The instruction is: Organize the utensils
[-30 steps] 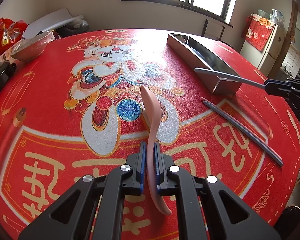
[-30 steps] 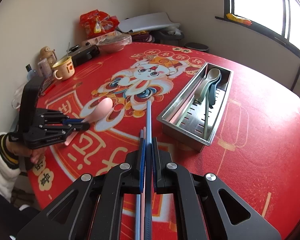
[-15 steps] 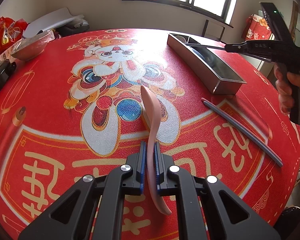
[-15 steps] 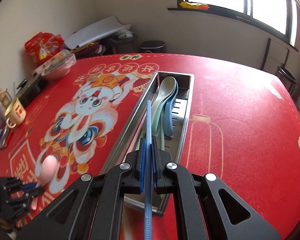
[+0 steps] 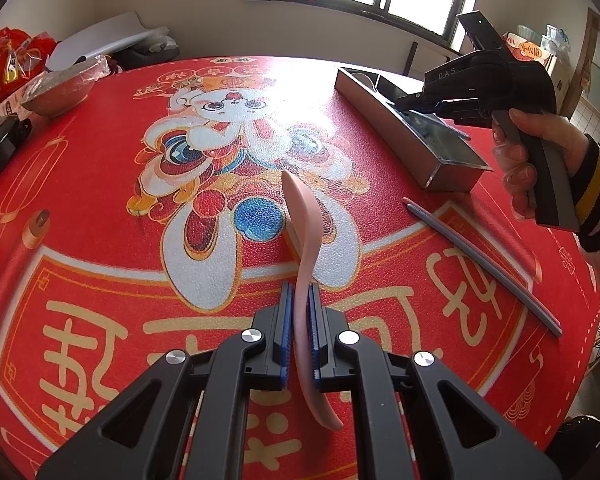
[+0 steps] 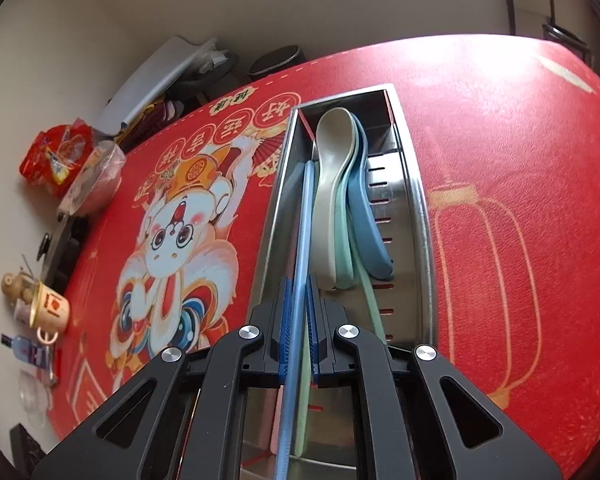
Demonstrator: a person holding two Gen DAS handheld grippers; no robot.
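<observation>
My left gripper [image 5: 300, 296] is shut on a pink spoon [image 5: 302, 216] and holds it above the red tablecloth, bowl pointing away. My right gripper [image 6: 298, 292] is shut on a light blue chopstick [image 6: 304, 220] and holds it over the steel utensil tray [image 6: 416, 200], along the tray's left side. The tray holds a grey spoon [image 6: 332, 176], a mint spoon [image 6: 344, 240], a dark blue spoon [image 6: 366, 224] and a green chopstick [image 6: 370, 300]. In the left wrist view the right gripper [image 5: 408, 106] is over the tray [image 5: 388, 112]. A grey-blue chopstick [image 5: 480, 264] lies on the cloth to the right.
A foil-covered bowl [image 5: 56, 88], red snack bags [image 5: 4, 60] and a black device [image 5: 0, 140] sit at the table's far left. A mug [image 6: 52, 308] and small bottles [image 6: 28, 352] stand at the left edge in the right wrist view.
My right gripper has carried the blue chopstick further over the tray and lower, lining it up along the tray. My left gripper and the pink spoon have stayed still.
</observation>
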